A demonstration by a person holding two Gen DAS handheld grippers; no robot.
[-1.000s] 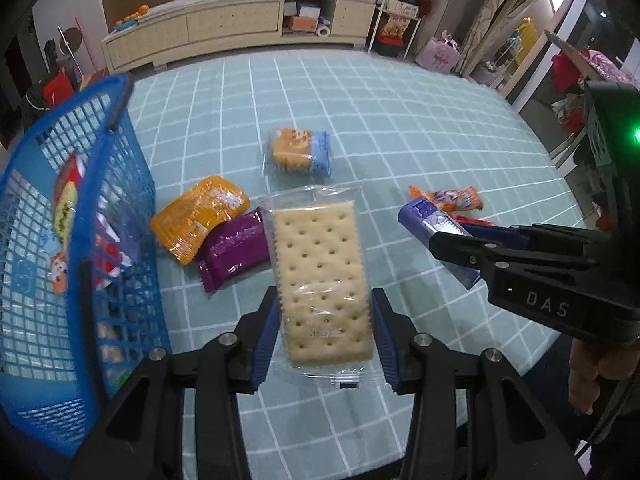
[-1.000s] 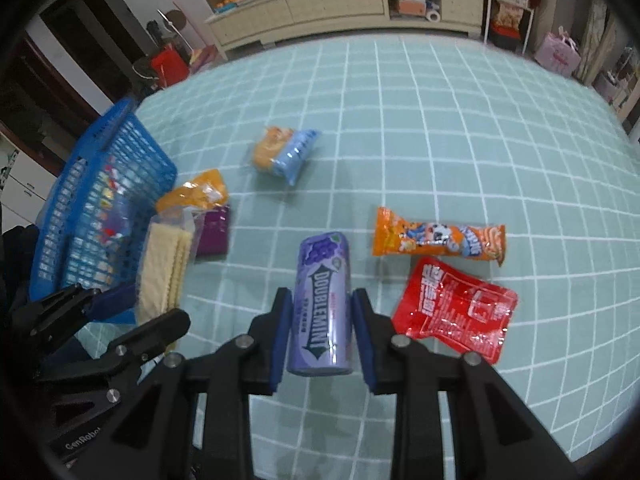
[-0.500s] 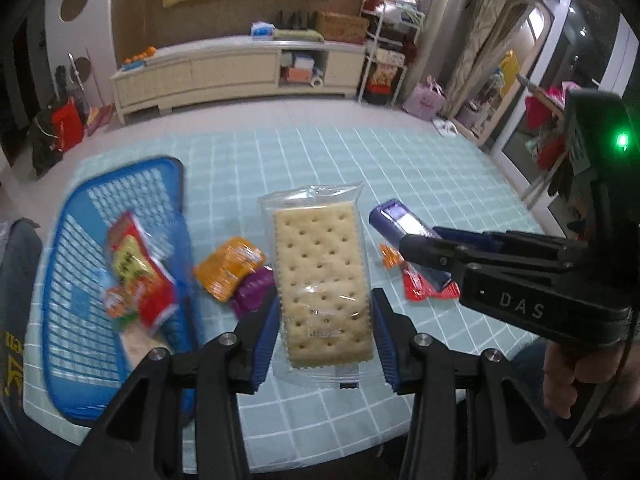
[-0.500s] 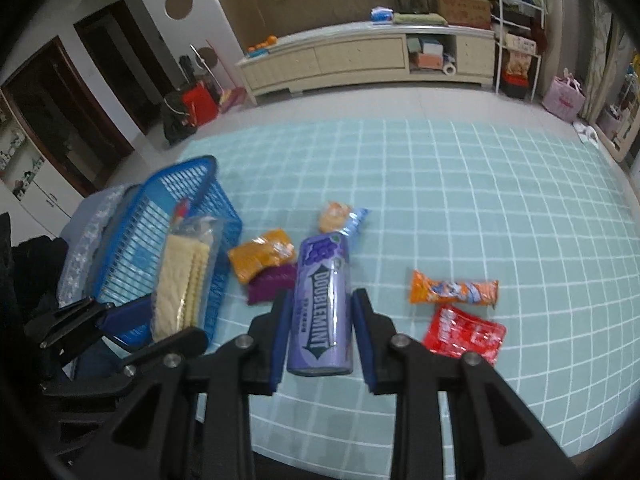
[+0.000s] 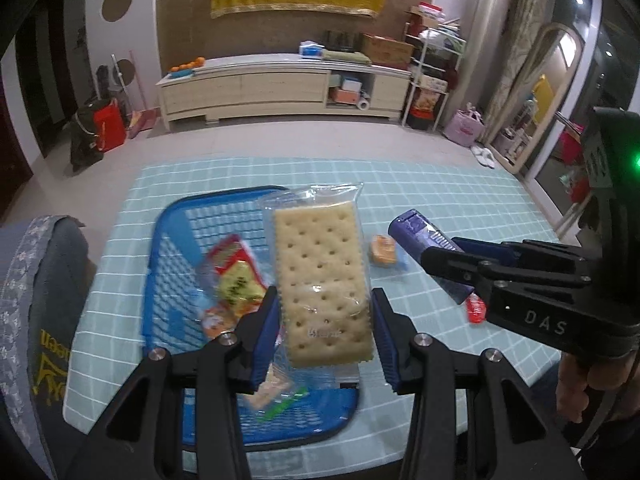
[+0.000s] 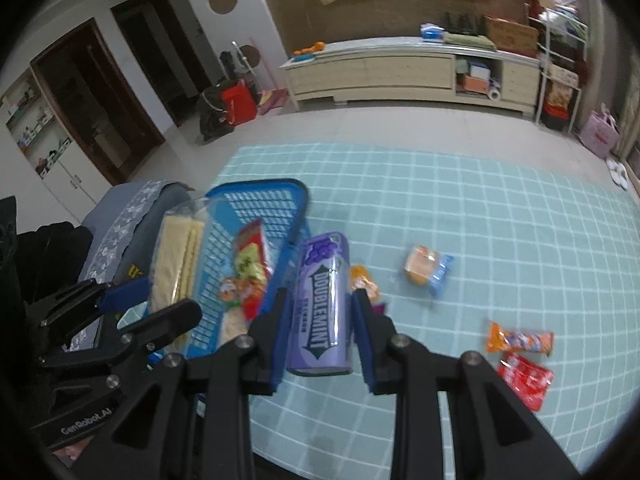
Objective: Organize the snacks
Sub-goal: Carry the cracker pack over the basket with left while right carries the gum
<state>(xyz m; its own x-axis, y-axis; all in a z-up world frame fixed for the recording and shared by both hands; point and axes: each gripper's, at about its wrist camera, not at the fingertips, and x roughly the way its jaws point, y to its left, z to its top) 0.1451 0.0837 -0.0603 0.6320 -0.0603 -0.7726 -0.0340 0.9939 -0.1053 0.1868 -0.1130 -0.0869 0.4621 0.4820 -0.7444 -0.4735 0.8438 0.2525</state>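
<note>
My left gripper (image 5: 325,330) is shut on a clear-wrapped cracker pack (image 5: 322,280) and holds it in the air above the blue basket (image 5: 172,248). The basket holds several snack packets (image 5: 234,280). My right gripper (image 6: 320,334) is shut on a purple Doublemint can (image 6: 324,304), held above the table beside the basket's right wall (image 6: 296,224). The can (image 5: 428,246) and right gripper also show at the right of the left wrist view. The cracker pack (image 6: 176,264) also shows in the right wrist view.
On the teal checked tablecloth (image 6: 480,208) lie an orange-and-blue cake packet (image 6: 426,270), an orange stick packet (image 6: 520,340) and a red packet (image 6: 526,378). An orange packet (image 6: 362,280) peeks behind the can. A grey chair back (image 5: 36,280) stands left.
Both grippers have risen and moved left with their loads. The cracker pack went from over the table to above the basket. The can moved close to the basket's right side.
</note>
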